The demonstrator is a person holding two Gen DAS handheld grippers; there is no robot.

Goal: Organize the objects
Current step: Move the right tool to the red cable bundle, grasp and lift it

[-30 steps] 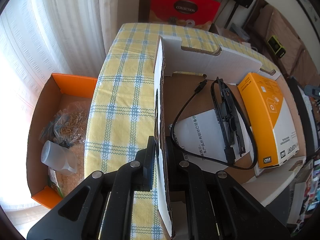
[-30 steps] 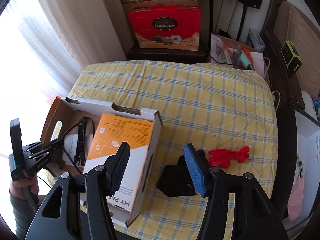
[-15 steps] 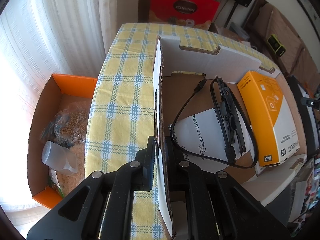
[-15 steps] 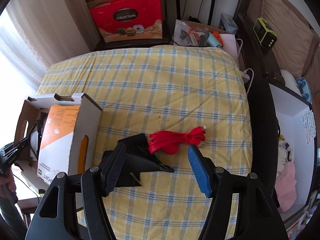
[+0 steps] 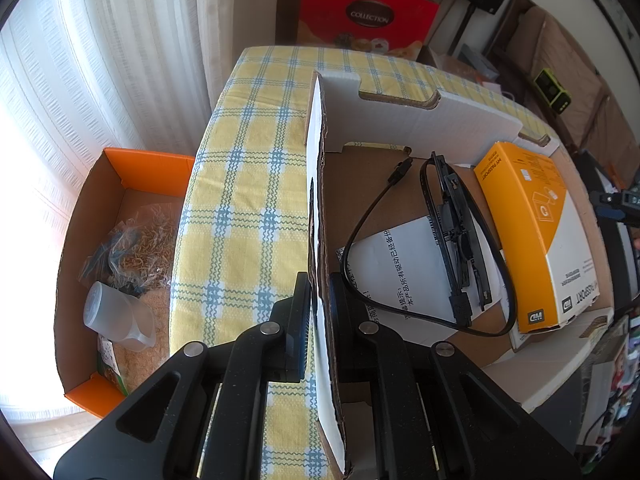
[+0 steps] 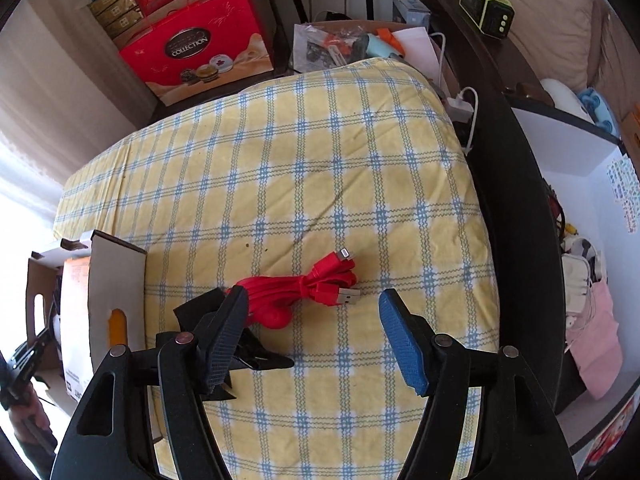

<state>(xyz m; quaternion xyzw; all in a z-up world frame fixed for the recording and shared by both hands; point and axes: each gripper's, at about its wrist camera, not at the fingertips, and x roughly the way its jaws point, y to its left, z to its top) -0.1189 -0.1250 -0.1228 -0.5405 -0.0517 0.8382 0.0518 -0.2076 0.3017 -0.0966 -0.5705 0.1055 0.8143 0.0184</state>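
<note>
My left gripper (image 5: 320, 320) is shut on the side wall of a white cardboard box (image 5: 320, 208). In the box lie an orange-and-white package (image 5: 536, 240), a black cable (image 5: 360, 232), a black bracket (image 5: 456, 232) and a printed sheet (image 5: 400, 264). In the right wrist view my right gripper (image 6: 312, 300) hangs over a bundled red cable (image 6: 304, 292) on the yellow checked cloth (image 6: 320, 160). Its jaws are opening and the pads touch nothing. A black folded object (image 6: 256, 356) lies under its left finger (image 6: 228, 328). The box (image 6: 116, 280) stands at the left.
An orange carton (image 5: 148, 160) with bags and a plastic cup (image 5: 116, 316) sits on the floor beside the table. A red gift box (image 6: 192, 56) and a cluttered carton (image 6: 344, 44) stand beyond the far edge. Dark furniture (image 6: 516, 200) borders the right side.
My right gripper has swung right, away from the box, and now sits lower over the red cable with its jaws wider apart. The left gripper and the box have not moved.
</note>
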